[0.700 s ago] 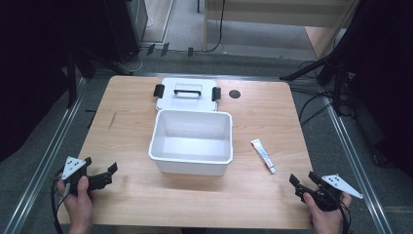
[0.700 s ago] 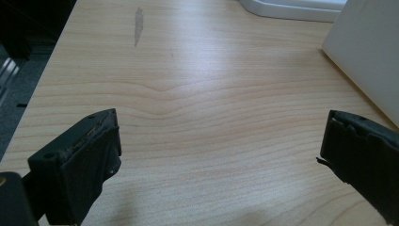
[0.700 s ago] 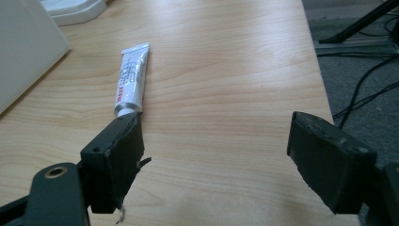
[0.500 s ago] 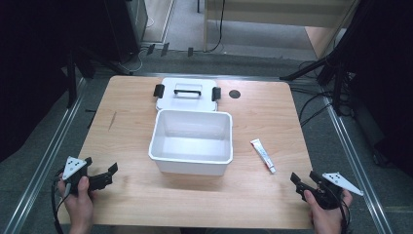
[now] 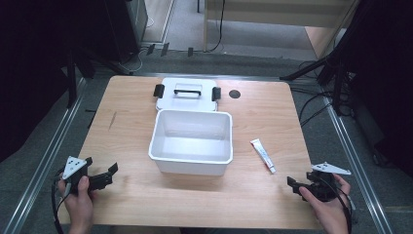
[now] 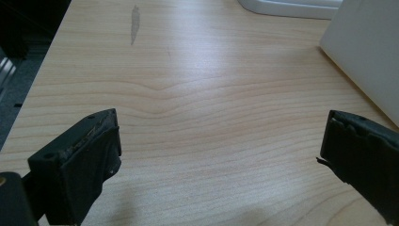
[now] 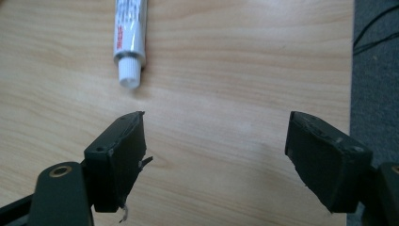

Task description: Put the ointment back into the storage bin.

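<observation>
A white open box (image 5: 190, 165) stands at the middle of the wooden table, and nothing lies inside it. Its lid (image 5: 187, 95), with a handle and black latches, lies flat right behind it. A small white tube (image 5: 262, 155) rests to the right of the box, cap toward the person. My left gripper (image 5: 104, 178) is held open near the front left corner, with bare wood between its jaws (image 6: 219, 155). Near the front right my right gripper (image 5: 297, 184) is open too. The tube (image 7: 129, 33) lies just ahead of it, left of the gap in my right gripper (image 7: 214, 155).
A dark round hole (image 5: 234, 94) sits in the table beside the lid. The box wall (image 6: 367, 52) rises to the right ahead of the left gripper. Metal rails (image 5: 44, 161) run along both sides of the table, with cables on the floor (image 5: 316, 109).
</observation>
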`<state>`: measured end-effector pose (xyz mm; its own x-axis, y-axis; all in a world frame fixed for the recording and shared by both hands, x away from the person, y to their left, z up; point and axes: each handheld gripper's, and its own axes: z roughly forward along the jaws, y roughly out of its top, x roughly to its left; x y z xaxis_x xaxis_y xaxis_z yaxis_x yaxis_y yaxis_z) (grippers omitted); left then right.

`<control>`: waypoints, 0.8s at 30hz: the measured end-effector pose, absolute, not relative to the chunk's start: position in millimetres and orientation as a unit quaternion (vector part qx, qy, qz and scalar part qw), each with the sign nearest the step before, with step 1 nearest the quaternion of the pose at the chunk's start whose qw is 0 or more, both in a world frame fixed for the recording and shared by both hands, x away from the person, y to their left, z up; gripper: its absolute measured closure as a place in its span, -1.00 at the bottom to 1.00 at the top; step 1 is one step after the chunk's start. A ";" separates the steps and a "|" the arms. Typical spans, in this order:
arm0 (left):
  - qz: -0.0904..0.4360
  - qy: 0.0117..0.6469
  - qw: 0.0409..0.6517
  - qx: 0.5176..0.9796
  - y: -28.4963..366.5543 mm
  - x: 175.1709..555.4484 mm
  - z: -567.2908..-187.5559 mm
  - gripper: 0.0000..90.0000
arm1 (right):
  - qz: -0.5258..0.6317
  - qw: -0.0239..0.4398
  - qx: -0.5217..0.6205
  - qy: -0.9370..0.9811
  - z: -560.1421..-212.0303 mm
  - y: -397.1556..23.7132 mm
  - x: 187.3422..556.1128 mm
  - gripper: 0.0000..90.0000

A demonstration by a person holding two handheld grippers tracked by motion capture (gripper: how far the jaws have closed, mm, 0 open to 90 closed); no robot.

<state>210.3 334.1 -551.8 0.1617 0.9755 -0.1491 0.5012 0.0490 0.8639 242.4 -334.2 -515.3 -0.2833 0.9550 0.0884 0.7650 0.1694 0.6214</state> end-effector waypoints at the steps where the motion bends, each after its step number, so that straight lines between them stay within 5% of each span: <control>1: 0.278 0.585 0.426 0.632 333.8 210.5 -551.8 -1.00 | 0.276 0.154 0.577 0.754 -515.3 -332.2 245.0 -0.54; 24: 0.278 0.586 0.423 0.632 333.6 211.2 -551.9 -1.00 | 0.024 0.052 0.521 0.852 -502.8 -286.5 287.9 -0.69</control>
<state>211.2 333.6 -551.9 0.1578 0.9768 -0.1449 0.5062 0.0459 0.8612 287.9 -286.5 -502.8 -0.4518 0.8898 -0.0635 0.8849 0.4561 0.0945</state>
